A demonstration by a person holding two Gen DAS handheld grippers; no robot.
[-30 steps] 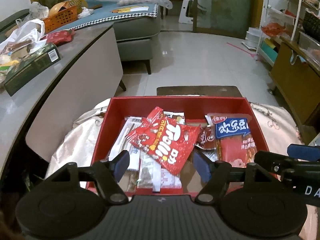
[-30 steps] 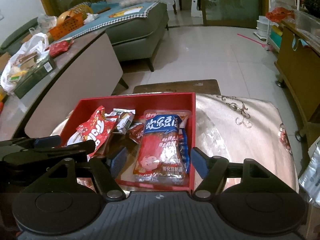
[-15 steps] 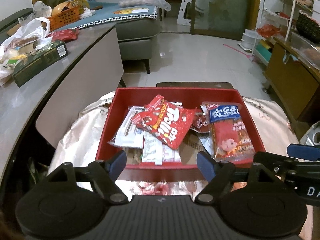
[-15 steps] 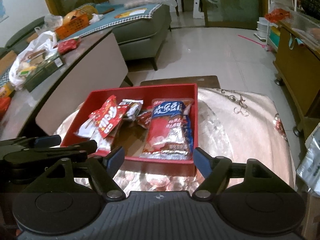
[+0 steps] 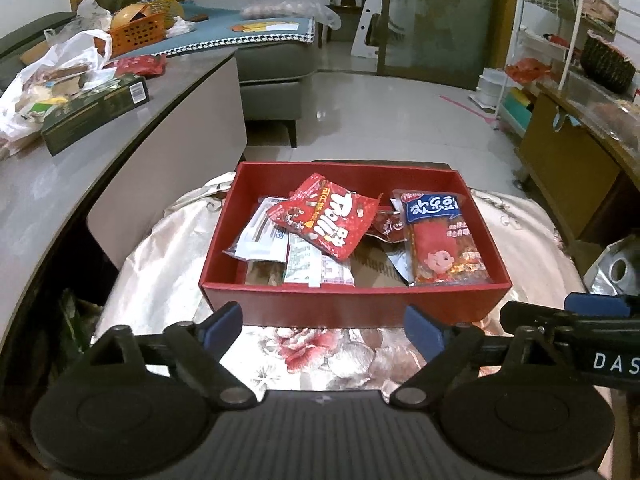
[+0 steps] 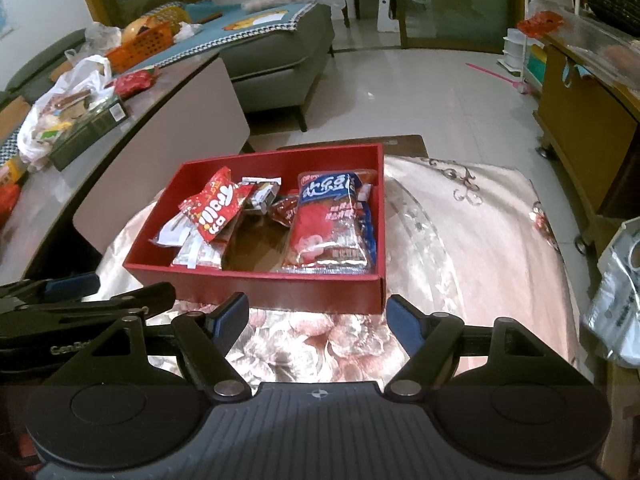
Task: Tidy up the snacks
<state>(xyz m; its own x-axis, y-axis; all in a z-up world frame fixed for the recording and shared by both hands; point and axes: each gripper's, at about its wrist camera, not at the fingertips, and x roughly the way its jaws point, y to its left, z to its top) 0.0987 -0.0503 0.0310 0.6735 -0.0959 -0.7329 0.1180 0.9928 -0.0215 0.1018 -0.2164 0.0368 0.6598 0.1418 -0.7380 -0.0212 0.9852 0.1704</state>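
The red box (image 5: 352,308) sits on the floral cloth (image 5: 320,354), open on top, so entry from above is free. Its walls rise on all four sides, and the near wall stands between both grippers and the packets. Inside, the Trolli bag (image 5: 326,216) lies tilted over the white wrappers (image 5: 264,236) on the left; the long blue-topped pack (image 5: 440,236) fills the right side. Bare floor (image 6: 256,248) shows between them, a narrow gap. To the box's right the cloth (image 6: 480,240) lies open. The grey counter (image 5: 80,168) crowds the left; the left gripper (image 6: 60,300) blocks that side low down
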